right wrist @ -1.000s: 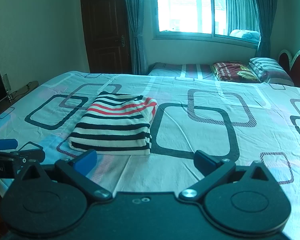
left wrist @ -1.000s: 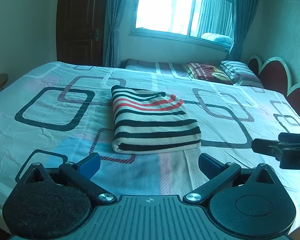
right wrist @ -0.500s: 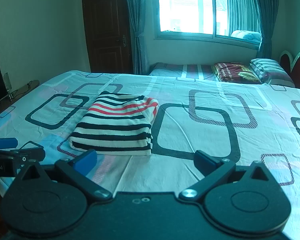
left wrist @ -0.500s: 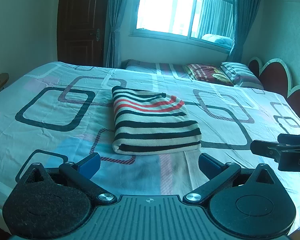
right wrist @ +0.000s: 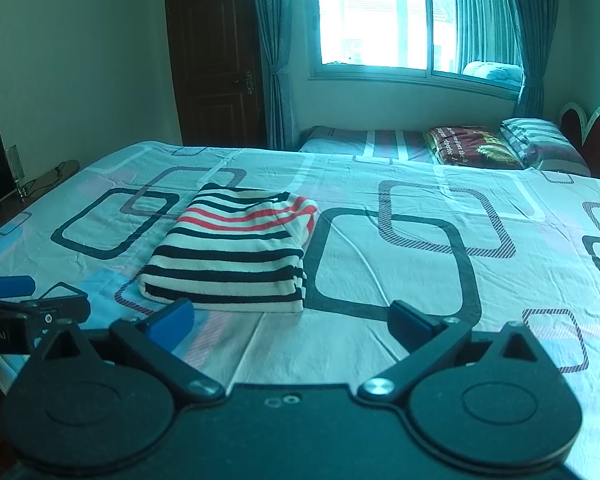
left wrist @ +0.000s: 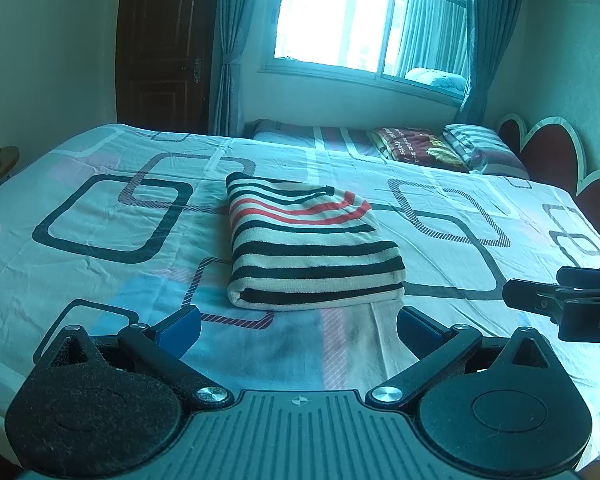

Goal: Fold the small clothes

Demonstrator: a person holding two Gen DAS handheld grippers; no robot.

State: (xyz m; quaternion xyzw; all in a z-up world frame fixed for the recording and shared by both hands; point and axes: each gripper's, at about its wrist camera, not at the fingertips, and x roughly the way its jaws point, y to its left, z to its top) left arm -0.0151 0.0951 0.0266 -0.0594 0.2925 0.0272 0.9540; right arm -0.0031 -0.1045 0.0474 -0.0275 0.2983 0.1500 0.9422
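a striped garment (left wrist: 308,244) lies folded into a neat block on the bed sheet (left wrist: 100,216), near the middle of the bed. the left gripper (left wrist: 298,326) hangs just short of its near edge, fingers spread wide and empty. the right gripper (right wrist: 292,316) sits beside it, also wide and empty, with the garment ahead to its left. 2 pillows (right wrist: 500,144) lie by the window

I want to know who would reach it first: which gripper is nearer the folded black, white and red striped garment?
Left, slightly. The left gripper faces the folded striped garment squarely, just short of its near edge; the right gripper sits off its right corner.
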